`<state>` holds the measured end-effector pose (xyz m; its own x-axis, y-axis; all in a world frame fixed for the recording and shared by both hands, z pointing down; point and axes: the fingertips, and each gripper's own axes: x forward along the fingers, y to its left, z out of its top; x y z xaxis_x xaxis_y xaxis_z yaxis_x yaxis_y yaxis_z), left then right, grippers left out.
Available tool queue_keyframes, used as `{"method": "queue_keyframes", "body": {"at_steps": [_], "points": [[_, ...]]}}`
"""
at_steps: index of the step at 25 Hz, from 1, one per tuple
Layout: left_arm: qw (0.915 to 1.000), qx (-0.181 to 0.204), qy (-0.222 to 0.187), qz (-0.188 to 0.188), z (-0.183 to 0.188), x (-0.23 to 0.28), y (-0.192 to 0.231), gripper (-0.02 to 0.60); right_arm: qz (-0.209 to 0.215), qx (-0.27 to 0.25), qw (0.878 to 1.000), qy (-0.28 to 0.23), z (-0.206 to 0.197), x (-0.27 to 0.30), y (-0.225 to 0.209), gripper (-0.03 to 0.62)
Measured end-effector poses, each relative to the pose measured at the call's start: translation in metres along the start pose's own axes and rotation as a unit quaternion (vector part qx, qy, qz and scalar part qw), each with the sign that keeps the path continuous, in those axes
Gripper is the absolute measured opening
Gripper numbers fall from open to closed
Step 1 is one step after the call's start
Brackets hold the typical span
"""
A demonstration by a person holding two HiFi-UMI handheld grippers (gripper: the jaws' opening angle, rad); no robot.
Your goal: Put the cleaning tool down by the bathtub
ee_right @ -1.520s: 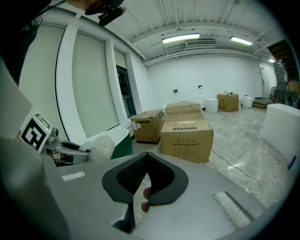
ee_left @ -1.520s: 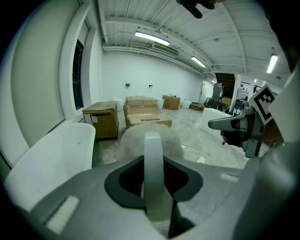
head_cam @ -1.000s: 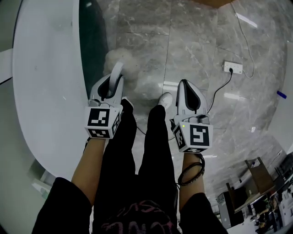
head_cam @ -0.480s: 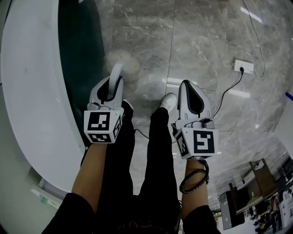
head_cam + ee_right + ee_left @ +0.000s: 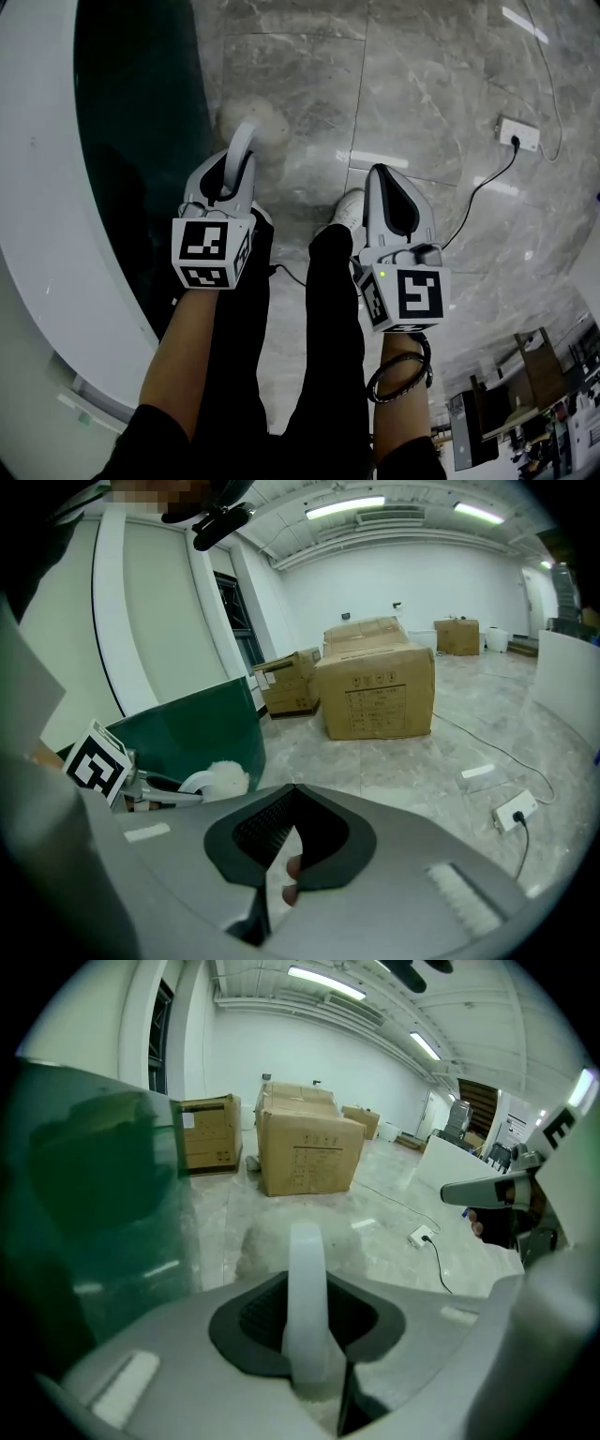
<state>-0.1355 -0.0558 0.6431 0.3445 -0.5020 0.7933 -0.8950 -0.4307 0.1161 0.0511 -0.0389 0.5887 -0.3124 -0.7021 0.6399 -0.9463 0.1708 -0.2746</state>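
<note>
White and fluffy at its head, with a pale curved plastic handle, the cleaning tool point(image 5: 246, 131) hangs in the head view from the left gripper point(image 5: 228, 180), head downward over the grey marble floor point(image 5: 422, 84), just beside the dark green outer wall of the white-rimmed bathtub point(image 5: 37, 187); whether the fluff touches the floor I cannot tell. The right gripper point(image 5: 384, 183) is held level with it, on the other side of the person's black trouser legs point(image 5: 328, 309) and white shoe point(image 5: 345, 203). Further right, a white power strip point(image 5: 518, 134) lies on the floor with a black cable plugged in. In the left gripper view the fingers are clamped on the handle of the cleaning tool point(image 5: 307, 1307), which rises straight up between them, with brown cardboard boxes point(image 5: 305, 1143) standing beyond on the floor. In the right gripper view the fingers are pressed together with nothing between them, and off to the left the tool's fluffy head point(image 5: 225, 778) shows against the green tub wall point(image 5: 187, 733).
</note>
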Motion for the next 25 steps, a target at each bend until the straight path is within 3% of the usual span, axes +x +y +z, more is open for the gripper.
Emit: {"method": "queue_keyframes", "body": {"at_steps": [25], "points": [[0.9988, -0.031, 0.038, -0.002, -0.110, 0.124, 0.020, 0.089, 0.018, 0.006, 0.998, 0.061, -0.129, 0.122, -0.034, 0.025]]}}
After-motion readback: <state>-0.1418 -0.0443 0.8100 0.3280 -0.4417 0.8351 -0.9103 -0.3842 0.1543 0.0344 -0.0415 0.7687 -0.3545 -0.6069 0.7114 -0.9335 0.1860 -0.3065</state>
